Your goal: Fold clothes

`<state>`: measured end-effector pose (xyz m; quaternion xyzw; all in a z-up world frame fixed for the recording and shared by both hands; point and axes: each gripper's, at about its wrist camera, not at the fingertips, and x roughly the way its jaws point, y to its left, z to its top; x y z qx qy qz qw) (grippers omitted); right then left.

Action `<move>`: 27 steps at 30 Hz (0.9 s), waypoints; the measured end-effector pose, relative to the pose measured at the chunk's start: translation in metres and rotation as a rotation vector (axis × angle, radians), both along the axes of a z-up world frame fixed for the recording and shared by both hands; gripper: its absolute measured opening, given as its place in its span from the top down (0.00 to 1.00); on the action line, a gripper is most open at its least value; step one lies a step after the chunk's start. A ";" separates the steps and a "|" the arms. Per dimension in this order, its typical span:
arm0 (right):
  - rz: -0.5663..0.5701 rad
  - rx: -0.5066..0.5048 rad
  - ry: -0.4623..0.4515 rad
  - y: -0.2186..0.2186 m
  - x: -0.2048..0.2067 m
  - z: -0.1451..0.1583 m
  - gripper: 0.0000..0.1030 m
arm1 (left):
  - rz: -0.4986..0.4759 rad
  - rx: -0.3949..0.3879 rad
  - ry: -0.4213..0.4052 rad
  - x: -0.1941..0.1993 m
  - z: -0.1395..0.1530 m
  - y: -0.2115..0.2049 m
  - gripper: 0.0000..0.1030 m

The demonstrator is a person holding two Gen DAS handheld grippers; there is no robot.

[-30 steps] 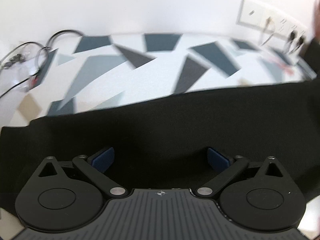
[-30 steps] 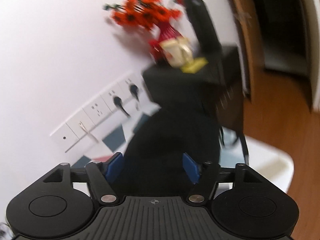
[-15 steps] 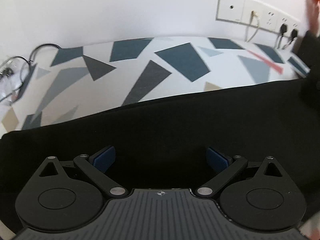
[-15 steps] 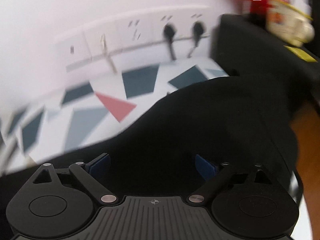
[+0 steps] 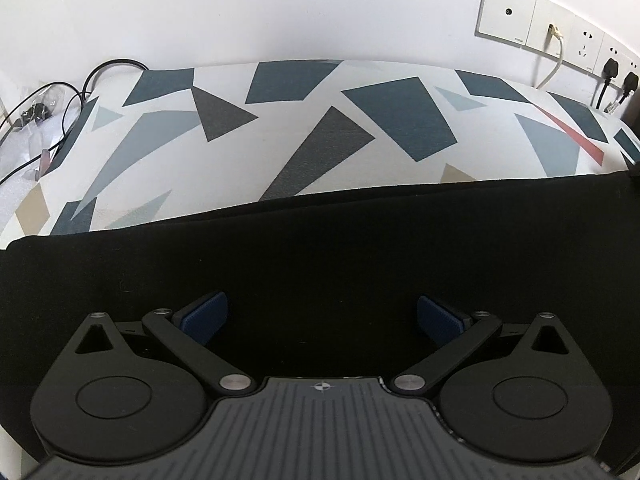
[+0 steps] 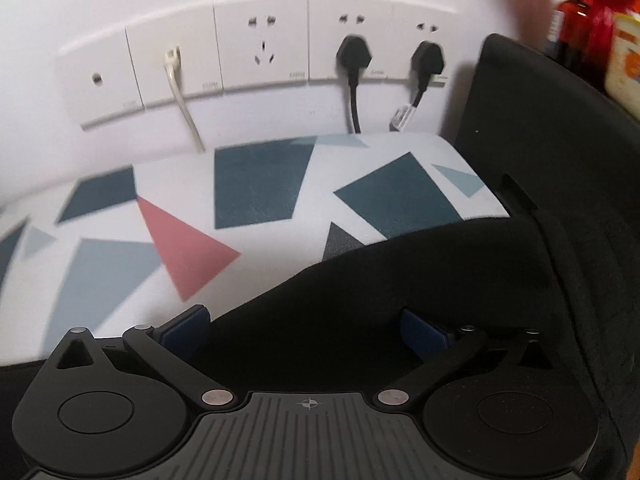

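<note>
A black garment (image 5: 320, 248) lies across a table with a white cloth printed with blue, grey and red shapes (image 5: 280, 128). Its far edge shows two layers. My left gripper (image 5: 322, 318) is open, its blue pads (image 5: 204, 314) wide apart just above the black cloth, holding nothing. In the right wrist view the same garment (image 6: 380, 292) covers the table's right end. My right gripper (image 6: 306, 330) is open over it, empty, near its curved edge.
A row of wall sockets (image 6: 256, 52) with a white cable and two black plugs sits behind the table. A black cabinet (image 6: 552, 128) stands at the right, red items on top. Cables and a plastic bag (image 5: 36, 120) lie at the far left.
My right gripper swung down from facing the cabinet and flowers to the table and garment. The left view tilted; the garment now lies flatter with a straight far edge.
</note>
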<state>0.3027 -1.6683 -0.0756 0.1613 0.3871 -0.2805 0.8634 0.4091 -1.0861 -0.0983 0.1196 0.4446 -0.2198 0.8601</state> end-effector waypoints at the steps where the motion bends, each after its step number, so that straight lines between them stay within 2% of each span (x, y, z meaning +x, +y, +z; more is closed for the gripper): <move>1: -0.002 0.014 -0.028 0.001 -0.010 0.005 0.01 | -0.002 -0.001 0.002 0.000 0.000 0.000 0.00; 5: -0.008 0.087 -0.137 0.001 -0.069 0.019 0.01 | -0.018 0.004 0.008 0.003 0.000 -0.002 0.00; 12: -0.121 0.179 -0.211 0.031 -0.183 0.017 0.01 | -0.089 0.015 0.020 0.011 0.000 -0.005 0.00; 17: -0.327 0.186 -0.223 0.094 -0.256 -0.002 0.01 | -0.149 0.016 0.023 0.013 0.001 -0.002 0.00; 19: -0.426 0.238 -0.257 0.116 -0.281 -0.011 0.01 | -0.178 0.015 0.022 0.012 0.001 0.001 0.00; 21: -0.452 0.243 -0.232 0.137 -0.291 -0.017 0.01 | -0.208 0.017 0.026 0.011 0.001 0.005 0.00; 23: -0.404 0.195 -0.168 0.158 -0.289 -0.022 0.01 | -0.238 0.021 0.034 0.009 0.002 0.012 0.00; 27: -0.320 0.179 -0.123 0.192 -0.275 -0.029 0.01 | -0.313 0.017 0.027 0.005 0.002 0.031 0.00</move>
